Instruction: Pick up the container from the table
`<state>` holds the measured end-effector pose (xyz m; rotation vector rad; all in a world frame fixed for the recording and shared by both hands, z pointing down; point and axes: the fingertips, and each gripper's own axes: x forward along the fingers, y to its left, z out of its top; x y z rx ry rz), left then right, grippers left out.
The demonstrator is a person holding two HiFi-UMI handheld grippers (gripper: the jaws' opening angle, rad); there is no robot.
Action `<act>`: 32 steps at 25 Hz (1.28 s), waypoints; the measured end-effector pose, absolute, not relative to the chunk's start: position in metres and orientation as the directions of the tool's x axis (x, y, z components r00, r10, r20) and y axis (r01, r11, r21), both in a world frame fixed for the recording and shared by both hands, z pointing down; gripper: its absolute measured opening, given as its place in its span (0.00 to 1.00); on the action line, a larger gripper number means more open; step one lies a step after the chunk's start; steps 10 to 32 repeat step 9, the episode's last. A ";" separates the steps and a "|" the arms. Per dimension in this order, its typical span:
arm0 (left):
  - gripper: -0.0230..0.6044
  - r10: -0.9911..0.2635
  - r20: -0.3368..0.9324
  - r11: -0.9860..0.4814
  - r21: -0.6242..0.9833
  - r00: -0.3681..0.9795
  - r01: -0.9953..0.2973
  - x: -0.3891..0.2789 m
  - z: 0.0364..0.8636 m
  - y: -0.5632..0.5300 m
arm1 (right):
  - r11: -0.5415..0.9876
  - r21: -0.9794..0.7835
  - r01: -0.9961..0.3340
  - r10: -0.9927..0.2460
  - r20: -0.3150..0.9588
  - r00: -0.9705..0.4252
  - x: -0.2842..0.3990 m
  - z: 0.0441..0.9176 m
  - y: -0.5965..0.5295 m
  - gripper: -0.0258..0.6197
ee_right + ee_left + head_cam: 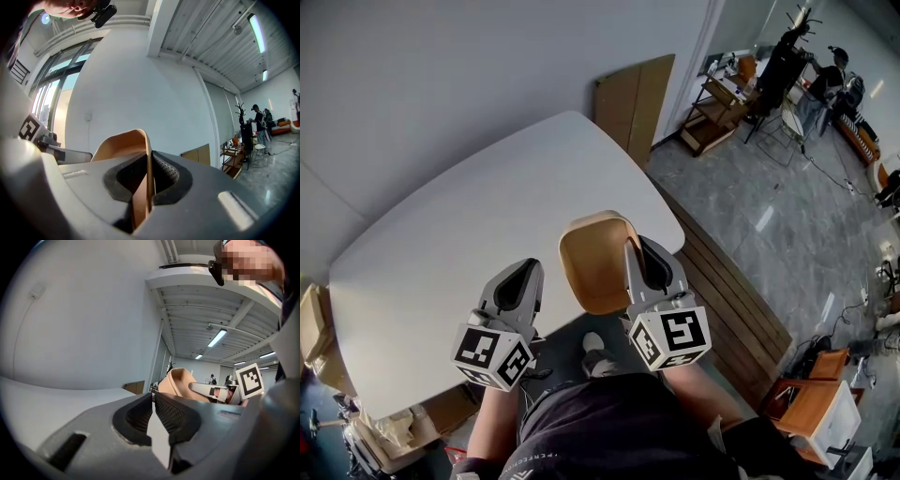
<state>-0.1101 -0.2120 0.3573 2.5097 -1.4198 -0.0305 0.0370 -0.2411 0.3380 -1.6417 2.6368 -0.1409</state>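
The container (592,262) is a tan, open plastic tub, held tilted over the near edge of the white table (469,216). My right gripper (639,246) is shut on its right wall; in the right gripper view the thin tan wall (123,143) stands pinched between the jaws of that gripper (149,157). My left gripper (523,272) hovers just left of the tub, apart from it, its tips touching with nothing between them. In the left gripper view, that gripper (153,395) points across the table (56,390), with the container (180,383) to its right.
A wooden panel (633,98) leans on the wall beyond the table. A slatted wooden platform (731,291) lies on the floor at the right. Cardboard boxes (314,328) sit at the left, an orange box (811,403) at lower right, and shelving (722,103) stands far back.
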 end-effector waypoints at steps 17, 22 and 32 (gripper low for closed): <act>0.05 -0.854 0.083 -0.488 0.216 0.514 -0.845 -0.106 0.350 -0.213 | 0.431 -0.112 -0.896 -0.898 0.043 -0.437 0.044 0.343 -0.244 0.07; 0.05 -0.854 0.083 -0.488 0.216 0.514 -0.845 -0.106 0.350 -0.213 | 0.431 -0.112 -0.896 -0.898 0.043 -0.437 0.044 0.343 -0.244 0.07; 0.05 -0.854 0.083 -0.488 0.216 0.514 -0.845 -0.106 0.350 -0.213 | 0.431 -0.112 -0.896 -0.898 0.043 -0.437 0.044 0.343 -0.244 0.07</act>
